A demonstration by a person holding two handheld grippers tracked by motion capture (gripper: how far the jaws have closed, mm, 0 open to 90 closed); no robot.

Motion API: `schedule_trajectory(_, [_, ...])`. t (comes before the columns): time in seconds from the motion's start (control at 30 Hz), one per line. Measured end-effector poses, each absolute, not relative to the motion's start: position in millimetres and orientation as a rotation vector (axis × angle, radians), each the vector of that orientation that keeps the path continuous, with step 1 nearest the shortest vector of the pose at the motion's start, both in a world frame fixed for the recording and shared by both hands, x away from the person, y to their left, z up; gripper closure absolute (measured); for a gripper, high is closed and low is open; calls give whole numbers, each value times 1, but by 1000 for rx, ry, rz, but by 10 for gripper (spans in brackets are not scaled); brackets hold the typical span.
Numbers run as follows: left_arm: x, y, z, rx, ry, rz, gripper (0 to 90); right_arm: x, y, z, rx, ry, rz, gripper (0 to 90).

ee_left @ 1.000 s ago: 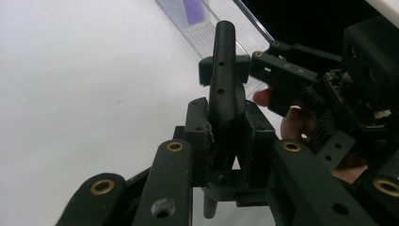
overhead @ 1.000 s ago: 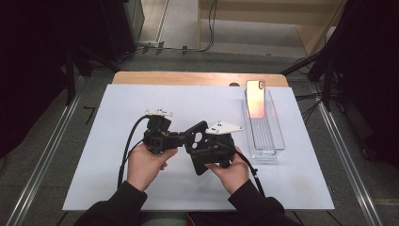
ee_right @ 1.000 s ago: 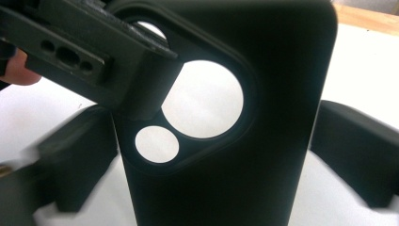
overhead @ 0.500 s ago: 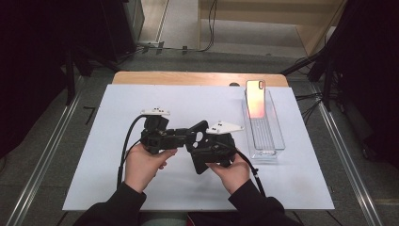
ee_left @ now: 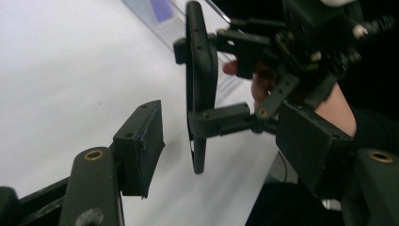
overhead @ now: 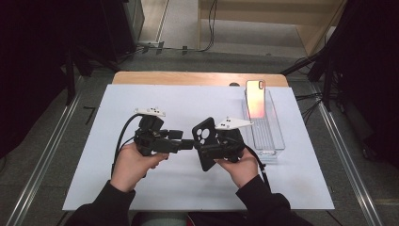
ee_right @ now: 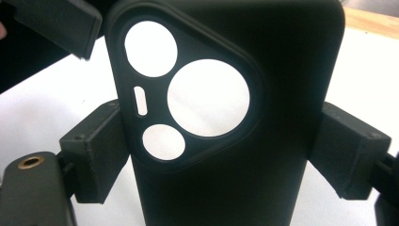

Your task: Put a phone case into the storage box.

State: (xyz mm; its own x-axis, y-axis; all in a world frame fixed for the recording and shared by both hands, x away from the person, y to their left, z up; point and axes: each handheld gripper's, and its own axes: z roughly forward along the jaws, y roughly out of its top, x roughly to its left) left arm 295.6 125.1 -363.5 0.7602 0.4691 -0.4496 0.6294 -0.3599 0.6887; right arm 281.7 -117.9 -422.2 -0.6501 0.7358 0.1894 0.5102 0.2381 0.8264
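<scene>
Right gripper (overhead: 203, 149) pinches the black phone case (overhead: 205, 142) by its sides. Left gripper (overhead: 187, 144), jaws just opening, spread, seemingly clear of it. Clear tray (overhead: 275, 141) at the mat's right edge holds a phone (overhead: 255, 98).

The black phone case (ee_right: 226, 117) is running off the right gripper view's top and bottom edges (its lower end staying unseen), hiding the table behind.

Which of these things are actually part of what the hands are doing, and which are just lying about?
In the job:
- black phone case, clamped by the right gripper
- left gripper, jaws just opening, nothing between them, beside the case
- phone, probably, standing in the clear tray

Lying about:
- white mat
- cables on the floor behind the table
</scene>
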Motion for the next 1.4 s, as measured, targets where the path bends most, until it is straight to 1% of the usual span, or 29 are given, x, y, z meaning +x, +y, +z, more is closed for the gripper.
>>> schedule_trajectory(0.2, [296,130,-372,2082,715,-177,314,285,-130,-414,1087,2347,1445,119])
schedule_trajectory(0.37, [298,135,-390,2134,694,-174,314,285,-137,-409,1059,2371,1482,118])
schedule_trajectory(0.53, [296,140,-408,2222,647,-105,311,287,-143,-405,1037,2397,1502,118])
schedule_trajectory(0.6, [297,142,-413,2224,649,-107,293,288,-145,-404,1039,2407,1510,118])
schedule_trajectory(1.0, [289,161,-435,2194,688,-113,293,290,-158,-393,1051,2422,1536,118])
schedule_trajectory(1.4, [275,184,-446,2170,754,-70,292,294,-170,-378,1067,2408,1547,118])
